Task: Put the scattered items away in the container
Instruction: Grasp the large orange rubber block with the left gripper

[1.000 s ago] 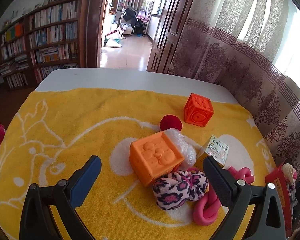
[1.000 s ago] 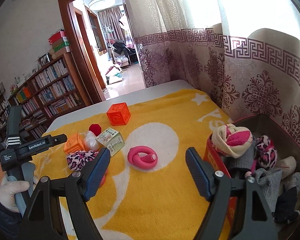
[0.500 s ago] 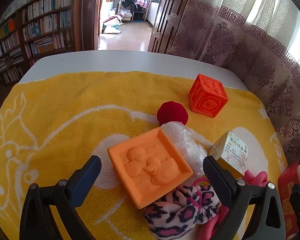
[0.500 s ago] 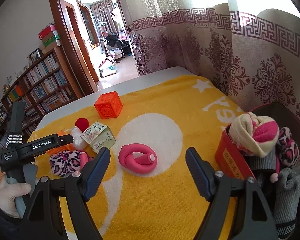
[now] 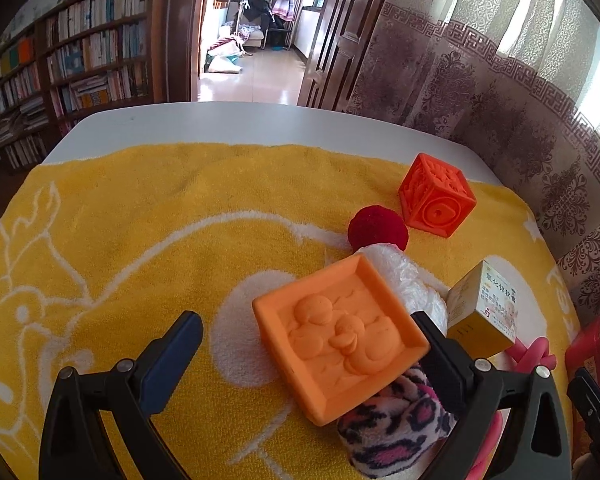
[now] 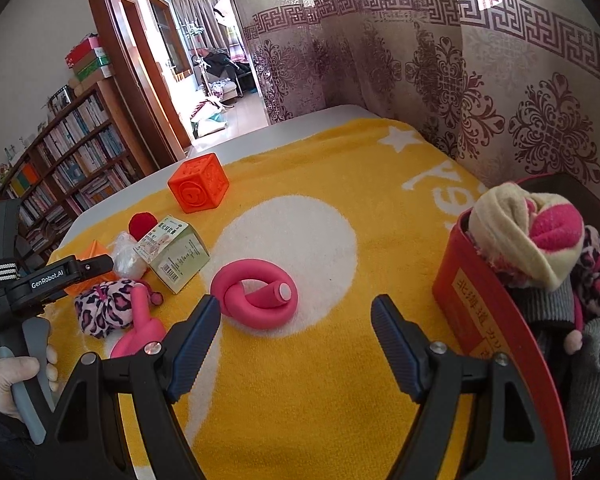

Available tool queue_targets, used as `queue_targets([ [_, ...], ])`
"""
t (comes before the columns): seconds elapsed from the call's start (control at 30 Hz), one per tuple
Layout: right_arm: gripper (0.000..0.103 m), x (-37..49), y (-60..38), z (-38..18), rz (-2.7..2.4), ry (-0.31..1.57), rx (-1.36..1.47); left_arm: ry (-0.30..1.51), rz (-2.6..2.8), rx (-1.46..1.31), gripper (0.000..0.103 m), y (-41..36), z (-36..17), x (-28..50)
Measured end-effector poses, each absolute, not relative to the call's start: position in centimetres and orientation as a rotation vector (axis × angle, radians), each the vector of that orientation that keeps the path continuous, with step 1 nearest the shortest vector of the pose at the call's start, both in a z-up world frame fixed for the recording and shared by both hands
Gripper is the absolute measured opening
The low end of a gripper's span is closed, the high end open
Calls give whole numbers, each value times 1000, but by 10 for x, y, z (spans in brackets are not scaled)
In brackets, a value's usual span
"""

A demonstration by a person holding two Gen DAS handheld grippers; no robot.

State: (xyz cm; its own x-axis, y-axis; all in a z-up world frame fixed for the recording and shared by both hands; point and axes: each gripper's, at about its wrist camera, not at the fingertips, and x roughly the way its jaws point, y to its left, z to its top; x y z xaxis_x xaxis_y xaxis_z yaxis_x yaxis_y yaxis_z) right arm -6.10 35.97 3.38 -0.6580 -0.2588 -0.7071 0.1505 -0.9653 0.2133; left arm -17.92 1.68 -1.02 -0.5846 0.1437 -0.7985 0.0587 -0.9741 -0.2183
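Note:
My left gripper (image 5: 306,360) is open, and the orange duck block (image 5: 340,340) lies between its fingers, close to the right one, apart from the left one. The block leans on a leopard-print sock (image 5: 396,428). A white plastic wad (image 5: 404,280), a red ball (image 5: 378,228), an orange-red cube (image 5: 436,196) and a small carton (image 5: 484,312) lie beyond. My right gripper (image 6: 296,344) is open and holds nothing. Just ahead of it lies a pink coiled tube (image 6: 256,296). The red container (image 6: 492,320) at the right holds rolled socks.
A yellow towel (image 5: 140,232) covers the white table (image 5: 220,120). A patterned curtain (image 6: 500,100) hangs along the far side behind the container. A gloved hand (image 6: 16,372) holds the left gripper at the left. Another pink tube (image 6: 140,328) lies by the leopard sock (image 6: 104,308).
My left gripper has moved forward, so the duck block now sits between its fingers. My right gripper has swung left from the container toward the pink coil.

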Motion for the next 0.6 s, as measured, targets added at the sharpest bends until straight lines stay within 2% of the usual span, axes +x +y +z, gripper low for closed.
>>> queue_targets([
  [0.3,81,-61,361,34,-2665,-208,1165,-333,2736,-1395,103,8,-5,-175],
  [0.6,81,-60,360,33,-2670,-195,1165,-484,2691,-1429,103,8,-23,-174],
])
